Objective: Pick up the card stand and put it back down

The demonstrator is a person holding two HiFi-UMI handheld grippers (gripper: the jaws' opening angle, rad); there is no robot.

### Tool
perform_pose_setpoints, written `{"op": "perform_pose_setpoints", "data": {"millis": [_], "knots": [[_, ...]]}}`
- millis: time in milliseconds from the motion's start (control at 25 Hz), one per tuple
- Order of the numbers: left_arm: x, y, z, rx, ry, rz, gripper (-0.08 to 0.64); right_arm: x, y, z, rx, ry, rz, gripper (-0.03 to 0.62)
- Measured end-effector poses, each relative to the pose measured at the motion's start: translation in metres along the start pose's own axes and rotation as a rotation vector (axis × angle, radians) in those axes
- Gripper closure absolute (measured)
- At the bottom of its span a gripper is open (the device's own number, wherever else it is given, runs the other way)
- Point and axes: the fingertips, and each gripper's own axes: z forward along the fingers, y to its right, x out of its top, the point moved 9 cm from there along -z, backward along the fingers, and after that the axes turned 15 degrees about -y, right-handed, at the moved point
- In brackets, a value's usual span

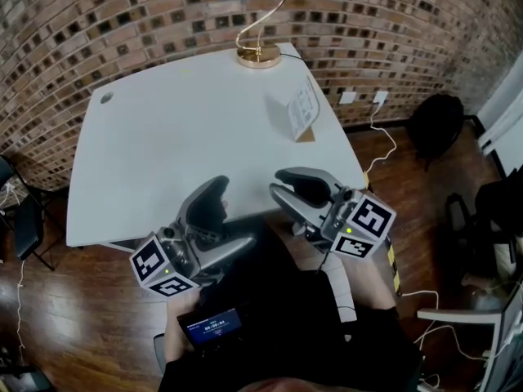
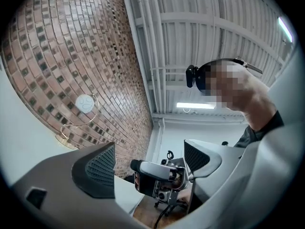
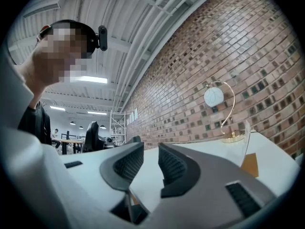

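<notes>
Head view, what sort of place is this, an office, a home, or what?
Probably a loft-style office or studio: an exposed brick wall, a white table on wood flooring, and, in the right gripper view, an office chair under ceiling strip lights.

Clear card stand (image 1: 301, 109) upright near the white table's (image 1: 163, 137) right edge

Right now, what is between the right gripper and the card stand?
Nothing: the head view shows only bare white table between the right gripper and the card stand.
</notes>
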Motion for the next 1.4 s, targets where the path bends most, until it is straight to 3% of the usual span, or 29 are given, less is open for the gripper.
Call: {"op": "perform_pose_setpoints", "data": {"millis": [960, 1160, 1400], "knots": [[0.029, -0.070, 0.005, -0.018, -0.016, 0.027, 0.114, 0.029, 0.047, 0.055, -0.015, -0.004, -0.062, 0.469], [0.031, -0.083, 0.007, -0.030, -0.029, 0.025, 0.114, 0.029, 0.061, 0.047, -0.101, -0.010, -0.052, 0.469], [0.029, -0.096, 0.013, -0.054, -0.055, 0.001, 0.114, 0.013, 0.082, 0.018, -0.244, -0.089, -0.015, 0.469]]}}
